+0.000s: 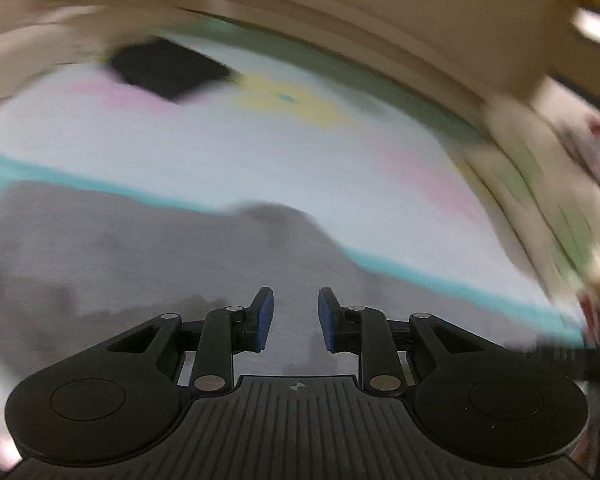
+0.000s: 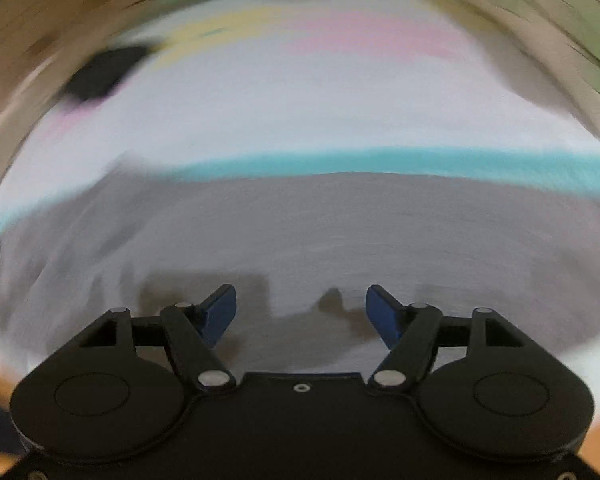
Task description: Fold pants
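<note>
Pants (image 1: 140, 248) blurred; dark object (image 1: 168, 68) unidentifiable

I see the pants (image 2: 320, 232) lying on the mat (image 2: 300, 112) — a dark object (image 2: 104, 72) far behind, left.

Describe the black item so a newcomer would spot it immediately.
Start at the pale mat with a teal stripe, where the grey pants lie near the camera. Past the pants, at the mat's far left, sits a dark square, the only black patch among pink and yellow marks.
</note>
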Motion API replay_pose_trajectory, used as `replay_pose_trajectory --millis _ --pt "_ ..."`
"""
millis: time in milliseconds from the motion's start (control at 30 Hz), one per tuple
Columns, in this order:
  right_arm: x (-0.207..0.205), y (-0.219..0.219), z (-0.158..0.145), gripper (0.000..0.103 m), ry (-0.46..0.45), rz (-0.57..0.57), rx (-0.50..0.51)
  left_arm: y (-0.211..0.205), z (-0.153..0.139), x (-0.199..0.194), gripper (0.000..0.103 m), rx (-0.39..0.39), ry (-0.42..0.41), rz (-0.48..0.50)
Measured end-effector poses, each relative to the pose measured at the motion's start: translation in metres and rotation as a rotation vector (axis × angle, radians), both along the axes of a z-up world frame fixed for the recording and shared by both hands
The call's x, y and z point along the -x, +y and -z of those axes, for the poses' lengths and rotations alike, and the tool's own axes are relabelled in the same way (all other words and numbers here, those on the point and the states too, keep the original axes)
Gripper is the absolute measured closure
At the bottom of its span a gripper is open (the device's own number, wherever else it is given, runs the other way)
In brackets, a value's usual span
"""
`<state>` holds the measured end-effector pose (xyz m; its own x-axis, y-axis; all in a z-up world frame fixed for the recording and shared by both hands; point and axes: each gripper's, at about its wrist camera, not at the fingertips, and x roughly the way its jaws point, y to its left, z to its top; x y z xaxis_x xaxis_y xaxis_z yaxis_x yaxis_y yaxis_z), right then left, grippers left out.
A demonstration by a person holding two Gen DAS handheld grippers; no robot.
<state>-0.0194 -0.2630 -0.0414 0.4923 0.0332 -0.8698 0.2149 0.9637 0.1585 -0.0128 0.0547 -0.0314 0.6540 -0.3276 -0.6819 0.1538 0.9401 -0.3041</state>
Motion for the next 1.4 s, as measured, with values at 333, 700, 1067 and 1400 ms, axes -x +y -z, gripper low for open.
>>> replay_pose_trajectory --millis 333,700,1067,1400 --pt "0.018 -0.188 -0.008 0.042 0.123 0.445 -0.059 -0.151 0.076 -0.014 0.077 -0.174 0.092 0.473" --pt "0.036 -0.293 0.024 0.048 0.132 0.396 0.002 -0.159 0.073 -0.008 0.074 -0.177 0.104 0.425" --pt "0.036 -0.295 0.044 0.047 0.142 0.325 -0.035 -0.152 0.068 -0.008 0.074 -0.168 0.112 0.415" --pt "0.033 -0.272 0.026 0.096 0.107 0.324 0.060 -0.158 0.053 -0.008 0.074 -0.140 0.109 0.421"
